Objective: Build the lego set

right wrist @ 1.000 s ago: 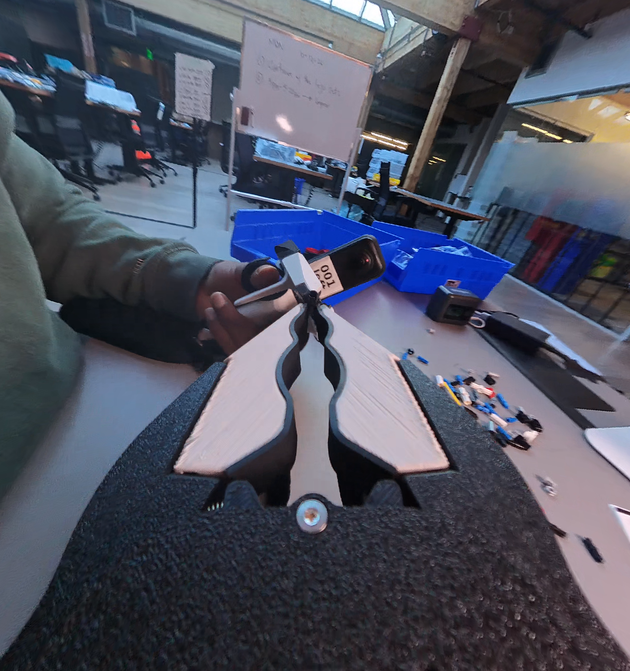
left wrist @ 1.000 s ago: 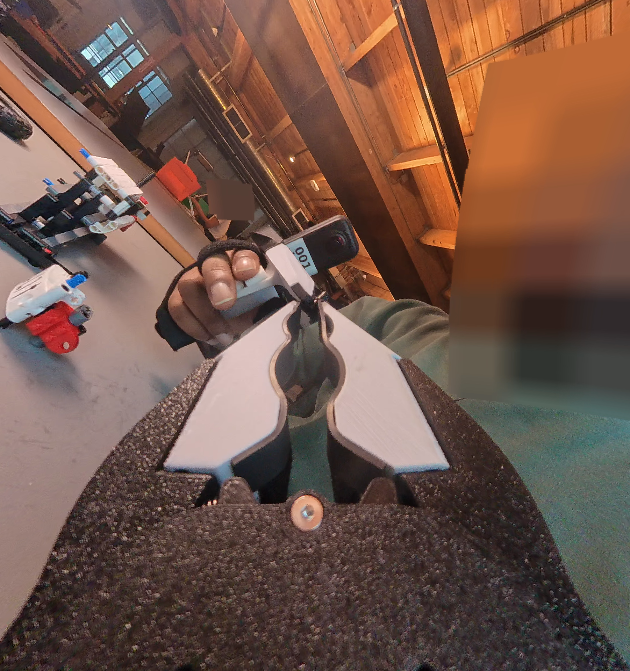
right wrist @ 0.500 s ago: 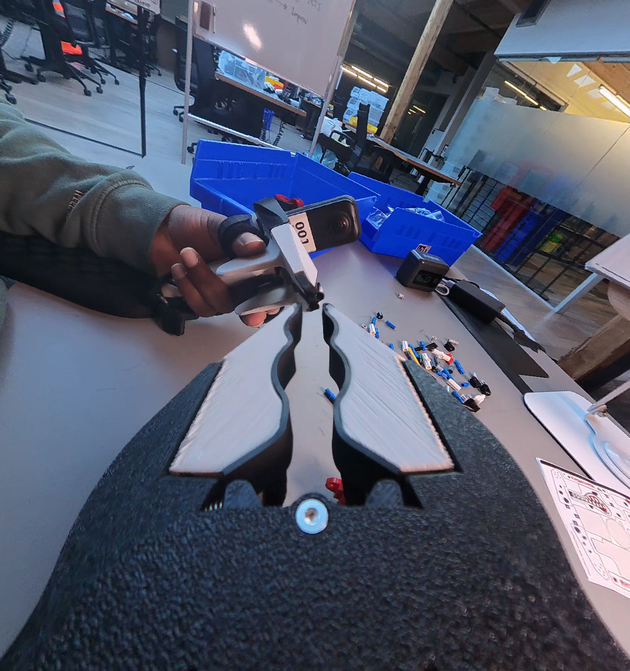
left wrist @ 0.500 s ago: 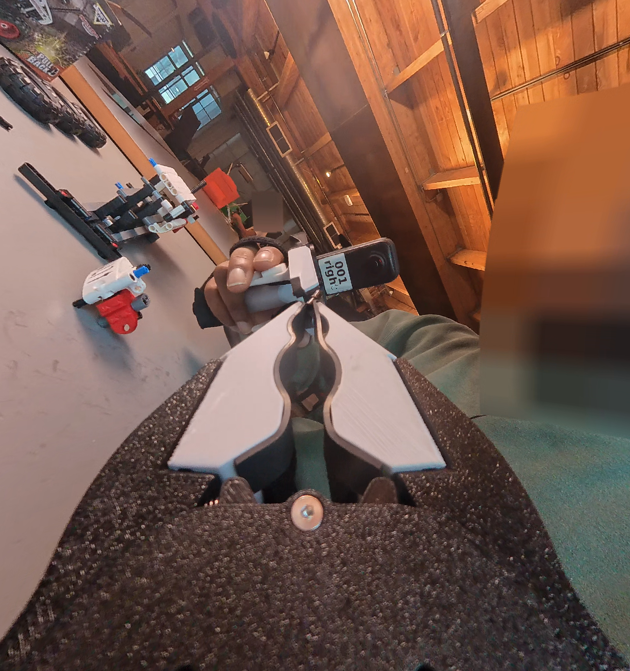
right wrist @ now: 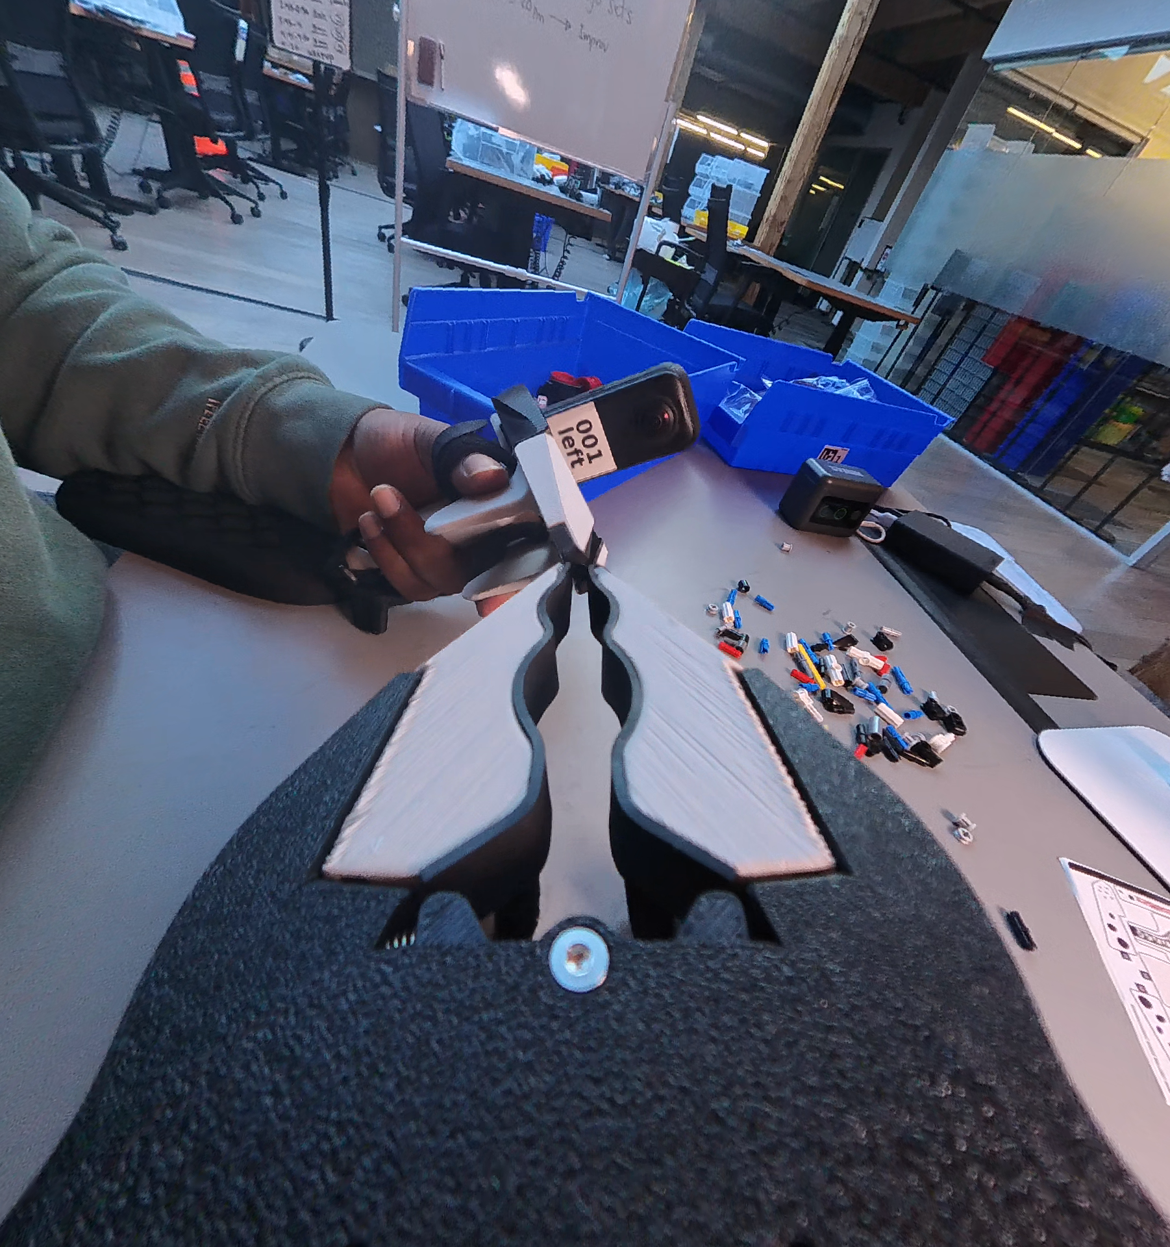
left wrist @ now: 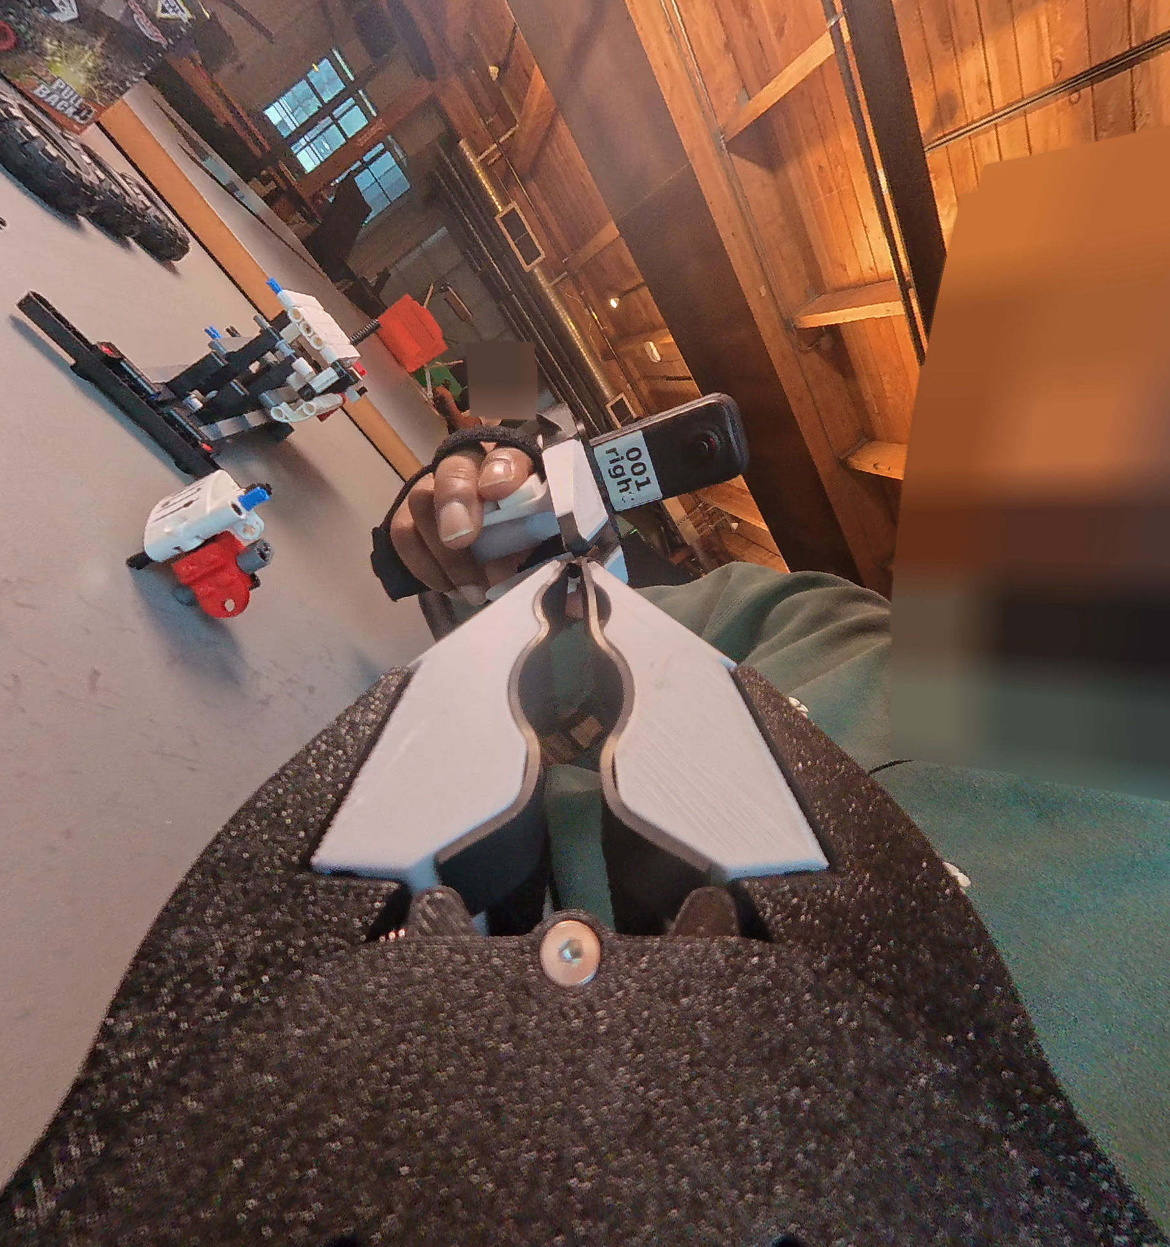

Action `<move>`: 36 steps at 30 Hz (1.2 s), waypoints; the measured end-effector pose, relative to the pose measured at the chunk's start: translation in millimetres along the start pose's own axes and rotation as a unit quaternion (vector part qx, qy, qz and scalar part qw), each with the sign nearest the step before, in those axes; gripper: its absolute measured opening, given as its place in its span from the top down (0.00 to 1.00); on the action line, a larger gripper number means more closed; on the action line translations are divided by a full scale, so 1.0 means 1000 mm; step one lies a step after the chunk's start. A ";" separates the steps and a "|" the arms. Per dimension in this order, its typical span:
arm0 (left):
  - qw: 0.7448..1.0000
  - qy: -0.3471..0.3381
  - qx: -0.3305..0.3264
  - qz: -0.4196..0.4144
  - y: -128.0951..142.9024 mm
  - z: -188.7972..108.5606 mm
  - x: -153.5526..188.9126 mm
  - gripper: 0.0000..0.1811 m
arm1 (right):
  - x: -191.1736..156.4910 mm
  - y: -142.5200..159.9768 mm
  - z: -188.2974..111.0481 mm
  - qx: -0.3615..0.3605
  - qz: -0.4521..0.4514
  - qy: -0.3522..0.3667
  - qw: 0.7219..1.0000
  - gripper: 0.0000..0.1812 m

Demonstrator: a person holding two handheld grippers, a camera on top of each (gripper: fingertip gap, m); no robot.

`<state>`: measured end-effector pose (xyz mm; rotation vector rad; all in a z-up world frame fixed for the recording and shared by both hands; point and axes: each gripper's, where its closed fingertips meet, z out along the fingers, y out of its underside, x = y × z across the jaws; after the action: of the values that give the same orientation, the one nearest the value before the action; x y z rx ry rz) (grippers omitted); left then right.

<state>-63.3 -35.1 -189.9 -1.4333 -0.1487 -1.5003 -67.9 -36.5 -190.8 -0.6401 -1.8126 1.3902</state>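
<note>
While the two grippers meet tip to tip in the middle of both views, a tiny dark piece sits right where their tips touch — too small to tell what it is. The left gripper has its fingers pressed nearly together at the tips. The right gripper has a narrow gap, and I cannot tell which one really holds the piece. At the left of the left wrist view stand a small white and red lego part and, above it, a bigger black and white lego frame. Black tyres lie in the upper left. In the right wrist view, loose little lego bits lie at the right on the grey table — blue bins sit behind.
</note>
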 end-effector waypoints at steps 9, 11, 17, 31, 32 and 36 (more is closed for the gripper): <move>0.967 -0.164 -0.076 0.180 0.000 -0.014 -0.020 0.92 | 0.011 0.014 -0.007 -0.044 0.027 -0.011 0.999 0.98; 0.933 -0.234 -0.133 0.238 0.007 -0.024 -0.036 0.90 | 0.010 0.023 -0.009 -0.066 0.029 -0.019 0.997 0.98; 0.836 -0.316 -0.318 0.317 0.054 -0.039 -0.072 0.86 | -0.013 0.059 -0.008 -0.157 0.030 -0.082 0.984 0.98; 0.782 -0.328 -0.396 0.352 0.082 -0.035 -0.092 0.95 | -0.041 0.099 0.005 -0.275 0.025 -0.154 0.949 0.98; 0.781 -0.328 -0.396 0.354 0.082 -0.035 -0.092 0.95 | -0.041 0.101 0.005 -0.285 0.020 -0.156 0.946 0.98; 0.780 -0.325 -0.397 0.358 0.082 -0.035 -0.093 0.95 | -0.040 0.106 0.003 -0.318 0.007 -0.169 0.933 0.98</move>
<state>-49.9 -46.9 -317.2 -2.2902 0.6374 -0.3477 -52.0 -38.9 -302.9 -0.7656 -2.5763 0.9396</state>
